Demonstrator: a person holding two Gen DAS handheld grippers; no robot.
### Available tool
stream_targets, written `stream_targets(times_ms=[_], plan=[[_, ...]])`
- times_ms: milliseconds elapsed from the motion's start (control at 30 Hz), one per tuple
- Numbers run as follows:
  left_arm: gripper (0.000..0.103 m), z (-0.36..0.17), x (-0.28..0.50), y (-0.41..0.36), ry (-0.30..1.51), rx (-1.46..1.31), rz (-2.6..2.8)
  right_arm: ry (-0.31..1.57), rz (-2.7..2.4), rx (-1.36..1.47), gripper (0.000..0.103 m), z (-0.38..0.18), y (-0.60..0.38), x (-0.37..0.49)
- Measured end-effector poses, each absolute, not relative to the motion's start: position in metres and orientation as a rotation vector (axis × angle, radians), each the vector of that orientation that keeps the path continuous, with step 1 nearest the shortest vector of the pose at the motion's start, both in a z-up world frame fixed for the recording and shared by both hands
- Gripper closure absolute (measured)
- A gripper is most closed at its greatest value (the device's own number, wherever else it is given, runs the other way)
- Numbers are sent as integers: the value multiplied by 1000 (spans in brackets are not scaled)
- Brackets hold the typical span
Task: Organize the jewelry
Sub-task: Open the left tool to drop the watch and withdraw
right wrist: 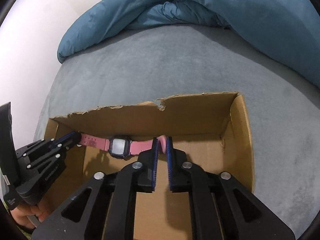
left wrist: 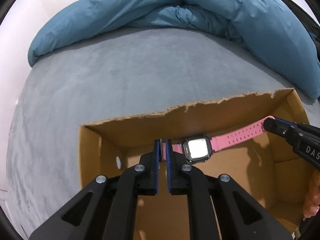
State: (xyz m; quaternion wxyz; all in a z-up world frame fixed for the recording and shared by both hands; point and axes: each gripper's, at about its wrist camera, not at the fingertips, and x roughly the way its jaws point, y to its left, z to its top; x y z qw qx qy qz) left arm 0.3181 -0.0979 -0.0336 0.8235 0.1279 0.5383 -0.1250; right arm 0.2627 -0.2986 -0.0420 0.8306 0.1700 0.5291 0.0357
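Observation:
A pink-strapped watch (left wrist: 197, 148) (right wrist: 119, 147) with a dark square case hangs stretched out over the inside of an open cardboard box (left wrist: 220, 103) (right wrist: 200, 97), close to its torn far wall. My left gripper (left wrist: 163, 142) (right wrist: 77, 136) is shut on one strap end. My right gripper (right wrist: 161, 140) (left wrist: 267, 123) has the other, curled strap end pinched between narrowly spaced fingers. Both grippers point steeply down into the box. The watch face is turned up.
The box sits on a grey-blue bed sheet (left wrist: 100, 80). A rumpled blue duvet (left wrist: 220, 10) lies heaped along the far side. A person's hands (right wrist: 26, 218) (left wrist: 313, 200) show at the frame edges behind the grippers. White wall lies to the left.

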Motion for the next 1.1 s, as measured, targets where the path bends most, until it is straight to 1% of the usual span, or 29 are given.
stream_targets(times_ms=[33, 67, 100, 133, 233, 267, 333, 367, 500, 633, 700, 900, 1100], plan=[[96, -32, 317, -97, 1142, 275, -266, 1118, 70, 350, 86, -42, -297, 263], [93, -30, 316, -97, 1139, 277, -266, 1106, 65, 335, 83, -40, -296, 262], [87, -29, 314, -96, 1137, 279, -264, 1095, 61, 319, 79, -39, -293, 261], [85, -28, 312, -96, 1135, 282, -261, 1081, 55, 297, 75, -36, -290, 258], [80, -19, 303, -90, 1107, 287, -259, 1043, 36, 244, 69, -31, -283, 253], [78, -17, 302, -87, 1100, 284, -259, 1034, 33, 234, 68, -30, -282, 252], [75, -9, 296, -81, 1073, 272, -260, 1012, 14, 214, 59, -26, -282, 248], [72, -2, 292, -79, 1052, 263, -263, 989, -1, 205, 56, -23, -284, 245], [65, 21, 275, -69, 982, 229, -275, 949, 3, 235, 56, -12, -292, 235], [58, 43, 254, -64, 924, 195, -296, 887, 9, 272, 51, 1, -299, 219], [55, 53, 243, -65, 895, 190, -306, 853, 8, 272, 47, 10, -300, 210], [52, 76, 204, -62, 828, 203, -327, 776, 1, 259, 38, 33, -300, 183], [49, 90, 180, -50, 793, 174, -332, 740, 11, 200, 24, 46, -284, 158]])
